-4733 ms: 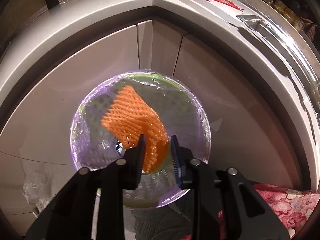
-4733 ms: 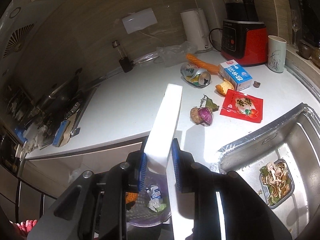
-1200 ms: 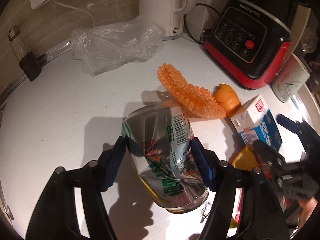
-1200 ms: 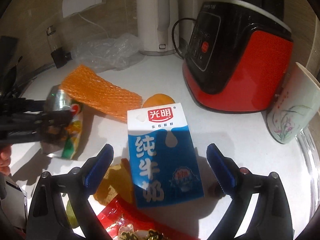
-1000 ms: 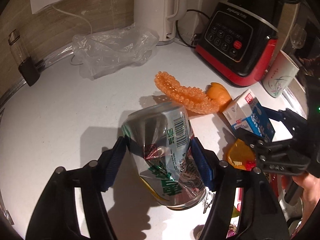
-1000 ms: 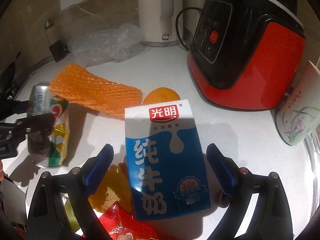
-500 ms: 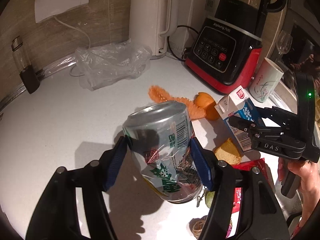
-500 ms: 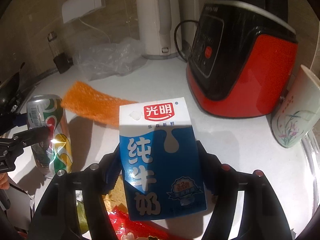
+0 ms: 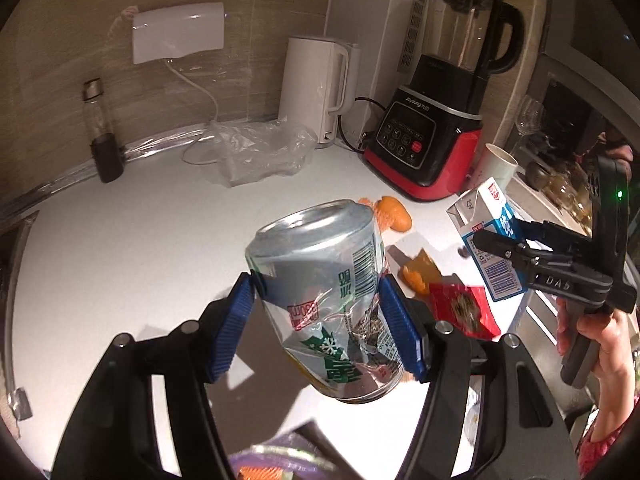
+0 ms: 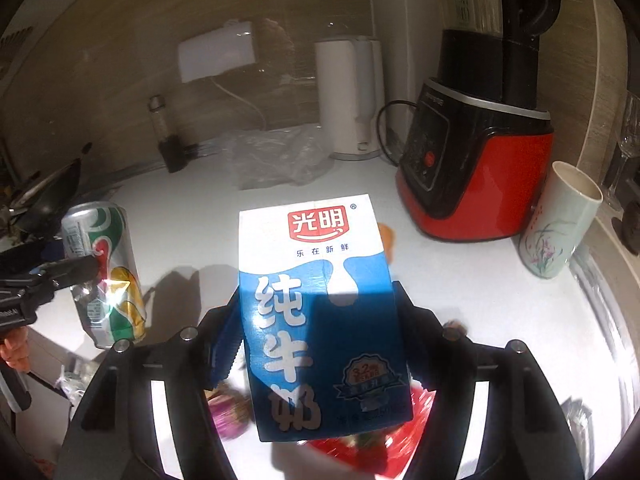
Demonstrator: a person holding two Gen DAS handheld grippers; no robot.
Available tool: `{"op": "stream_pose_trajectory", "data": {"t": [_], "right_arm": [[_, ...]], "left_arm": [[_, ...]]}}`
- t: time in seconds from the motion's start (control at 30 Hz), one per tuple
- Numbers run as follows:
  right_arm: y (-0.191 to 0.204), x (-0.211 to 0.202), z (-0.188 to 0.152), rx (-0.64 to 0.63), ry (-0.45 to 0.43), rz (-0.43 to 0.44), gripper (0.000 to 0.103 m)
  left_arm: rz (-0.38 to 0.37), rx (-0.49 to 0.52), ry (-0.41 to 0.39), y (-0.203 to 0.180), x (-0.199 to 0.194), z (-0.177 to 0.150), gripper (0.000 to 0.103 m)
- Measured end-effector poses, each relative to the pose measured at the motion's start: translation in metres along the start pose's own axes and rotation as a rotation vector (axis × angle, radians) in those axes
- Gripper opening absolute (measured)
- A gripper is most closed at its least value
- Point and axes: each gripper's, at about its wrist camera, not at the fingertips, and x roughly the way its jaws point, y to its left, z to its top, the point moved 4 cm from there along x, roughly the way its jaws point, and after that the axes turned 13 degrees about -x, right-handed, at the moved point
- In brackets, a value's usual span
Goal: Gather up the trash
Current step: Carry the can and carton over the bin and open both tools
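The left gripper [image 9: 320, 320] is clamped on a dented silver-and-green aluminium drink can [image 9: 328, 292], lifted clear of the white countertop [image 9: 120, 240]. The right gripper [image 10: 320, 336], its jaws recently closing, grips a blue-and-white cardboard milk carton [image 10: 320, 312], also raised above the counter.

The setting was a home kitchen: a white countertop [image 9: 120, 248] against a wood-look wall carried an electric kettle [image 9: 316, 92], a red-and-black blender [image 9: 436, 120], a ceramic cup [image 10: 560, 224] and a wine glass [image 9: 528, 120].
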Motion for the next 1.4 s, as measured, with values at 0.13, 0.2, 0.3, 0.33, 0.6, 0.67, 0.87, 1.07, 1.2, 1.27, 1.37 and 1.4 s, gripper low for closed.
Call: {"op": "stream_pose_trajectory", "data": {"t": [0.13,0.2,0.3,0.33,0.6,0.67,0.87,1.07,1.2,1.27,1.37,1.4], "right_arm": [[0.04,-0.032,-0.011,-0.006,-0.017,0.04,0.068],[0.06,-0.045,-0.017,0.003,-0.021,0.071,0.068],[0.089,-0.06,-0.026,0.01,-0.021,0.115,0.068],[0.097,-0.064,-0.028,0.007,-0.02,0.124,0.068],[0.149,-0.089,-0.049,-0.03,0.02,0.166,0.068],[0.157,-0.095,-0.056,-0.036,0.029,0.168,0.068],[0.164,-0.109,-0.063,-0.042,0.038,0.158,0.068],[0.165,-0.115,-0.062,-0.049,0.038,0.151,0.068],[0.168,-0.115,-0.061,-0.054,0.04,0.154,0.068],[0.17,-0.114,-0.061,-0.055,0.041,0.161,0.068],[0.176,-0.111,-0.065,-0.063,0.047,0.168,0.068],[0.179,-0.11,-0.067,-0.065,0.049,0.175,0.068]], "left_arm": [[0.021,0.009,0.013,0.019,-0.039,-0.037,0.062],[0.038,0.018,0.025,0.03,-0.055,-0.059,0.062],[0.06,0.022,0.062,0.048,-0.072,-0.097,0.062],[0.068,0.026,0.072,0.053,-0.076,-0.108,0.062],[0.146,0.071,0.201,0.091,-0.063,-0.198,0.063],[0.17,0.086,0.234,0.099,-0.051,-0.217,0.062],[0.187,0.061,0.322,0.114,-0.02,-0.254,0.062],[0.197,0.041,0.378,0.123,-0.006,-0.271,0.061],[0.191,0.028,0.402,0.127,-0.006,-0.273,0.063],[0.197,0.037,0.396,0.124,-0.009,-0.27,0.068],[0.197,0.049,0.36,0.12,-0.021,-0.26,0.072],[0.192,0.046,0.347,0.122,-0.027,-0.255,0.075]]}}
